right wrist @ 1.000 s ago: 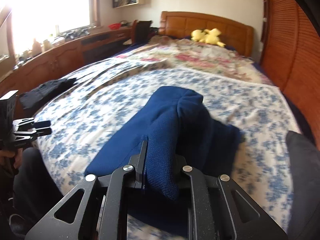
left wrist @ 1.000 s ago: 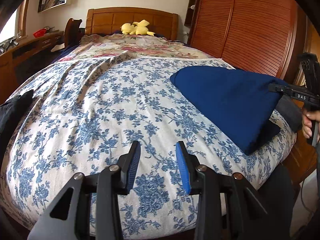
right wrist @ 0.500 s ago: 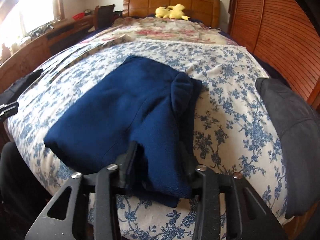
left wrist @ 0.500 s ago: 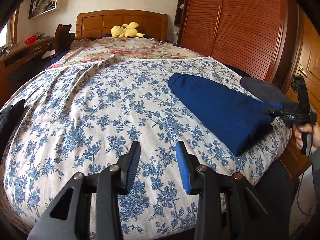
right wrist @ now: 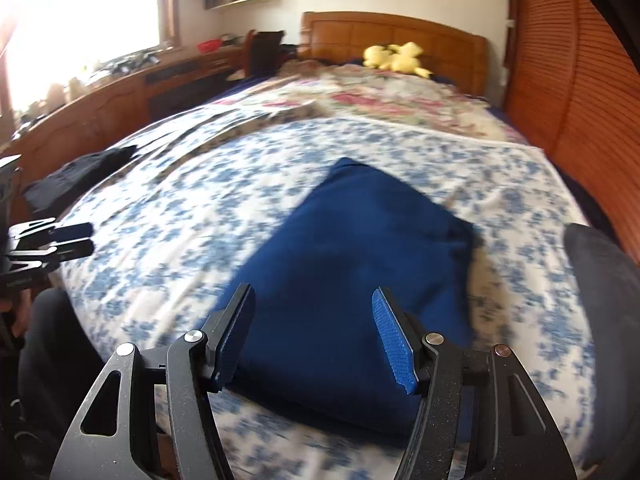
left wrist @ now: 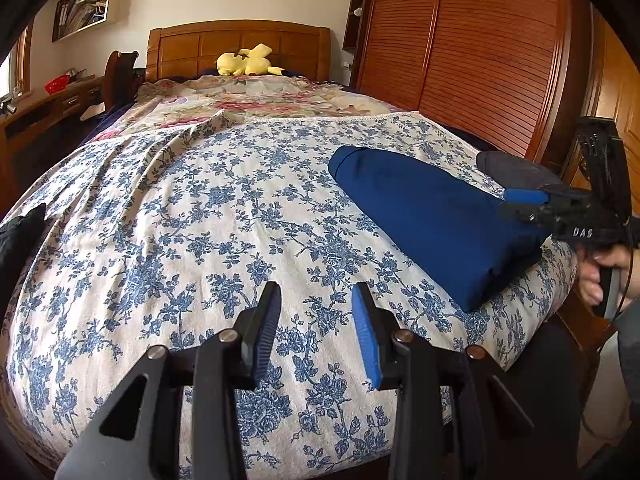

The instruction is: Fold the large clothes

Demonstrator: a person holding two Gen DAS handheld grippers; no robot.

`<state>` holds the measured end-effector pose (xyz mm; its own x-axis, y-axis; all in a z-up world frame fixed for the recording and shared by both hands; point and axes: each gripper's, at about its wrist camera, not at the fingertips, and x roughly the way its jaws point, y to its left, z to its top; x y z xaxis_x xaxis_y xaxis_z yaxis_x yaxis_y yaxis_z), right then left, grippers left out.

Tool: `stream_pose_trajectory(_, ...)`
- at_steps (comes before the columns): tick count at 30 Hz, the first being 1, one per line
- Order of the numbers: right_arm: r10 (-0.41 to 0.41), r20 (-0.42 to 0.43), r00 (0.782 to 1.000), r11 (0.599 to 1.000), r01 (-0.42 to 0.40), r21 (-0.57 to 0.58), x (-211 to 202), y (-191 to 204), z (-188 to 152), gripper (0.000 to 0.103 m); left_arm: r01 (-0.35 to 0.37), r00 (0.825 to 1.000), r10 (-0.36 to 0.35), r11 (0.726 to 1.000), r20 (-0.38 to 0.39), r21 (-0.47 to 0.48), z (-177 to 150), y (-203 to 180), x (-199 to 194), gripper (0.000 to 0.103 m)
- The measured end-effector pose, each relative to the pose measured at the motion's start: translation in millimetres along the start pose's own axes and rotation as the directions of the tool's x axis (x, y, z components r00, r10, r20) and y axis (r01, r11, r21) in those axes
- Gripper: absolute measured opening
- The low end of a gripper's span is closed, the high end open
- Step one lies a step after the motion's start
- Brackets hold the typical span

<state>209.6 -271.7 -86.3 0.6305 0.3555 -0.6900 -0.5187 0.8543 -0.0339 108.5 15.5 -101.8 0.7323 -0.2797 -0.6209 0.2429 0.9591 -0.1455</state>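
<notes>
Jaws apart on both: right gripper (right wrist: 314, 336) straddles near edge of folded blue garment (left wrist: 432, 216), not clamped. Garment on bed (left wrist: 200, 216), near right corner. Left gripper (left wrist: 316, 332) idle over bedspread.

Our left claw (left wrist: 316, 320) is held level with its two fingers spread apart and nothing between them. Our right claw (right wrist: 314, 332) has its fingers wide apart too, gripping nothing. In the left wrist view, our right hand (left wrist: 596, 276) wraps the handle of the right claw.
</notes>
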Motion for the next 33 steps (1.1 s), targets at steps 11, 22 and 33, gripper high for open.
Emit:
stream_pose_trajectory(11, 0.117, -0.127, 0.985, 0.992, -0.11, 0.057, 50, 14, -41, 0.056, 0.039, 0.999, -0.038, 0.997, -0.016, 0.062, 15, -10, 27, 0.037)
stream_pose_trajectory(22, -0.017, -0.034, 0.999, 0.994, 0.02, 0.109, -20, -15, -48, 0.055, 0.098, 0.995, -0.097, 0.983, -0.019, 0.154, 65, -35, 78, 0.04)
stream_pose_trajectory(33, -0.172, -0.088, 0.981, 0.949, 0.189, 0.25, -54, -76, -98, 0.055, 0.126, 0.992, -0.116, 0.97, -0.057, 0.21, 100, -62, 134, 0.04)
